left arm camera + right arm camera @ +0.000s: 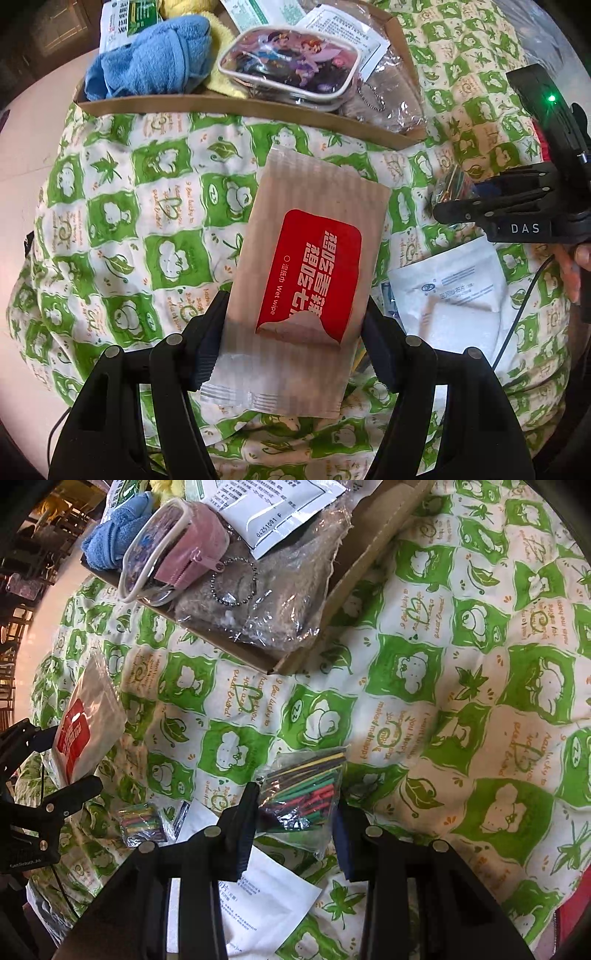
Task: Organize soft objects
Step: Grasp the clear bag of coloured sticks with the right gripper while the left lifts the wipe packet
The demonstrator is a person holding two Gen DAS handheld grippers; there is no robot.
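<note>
The left claw (pixel 291 332) grips a wet wipe packet (pixel 303 277); the right claw (pixel 295 819) stands wide around a tube bag (pixel 303 797). The cardboard box (pixel 258 107) at 12 o'clock already holds several items; three remain outside.

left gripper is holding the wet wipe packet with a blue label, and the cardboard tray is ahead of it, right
Not quite: the label on the wet wipe packet is red, not blue, as the left wrist view shows. The left gripper does hold it, with the cardboard tray ahead.
</note>
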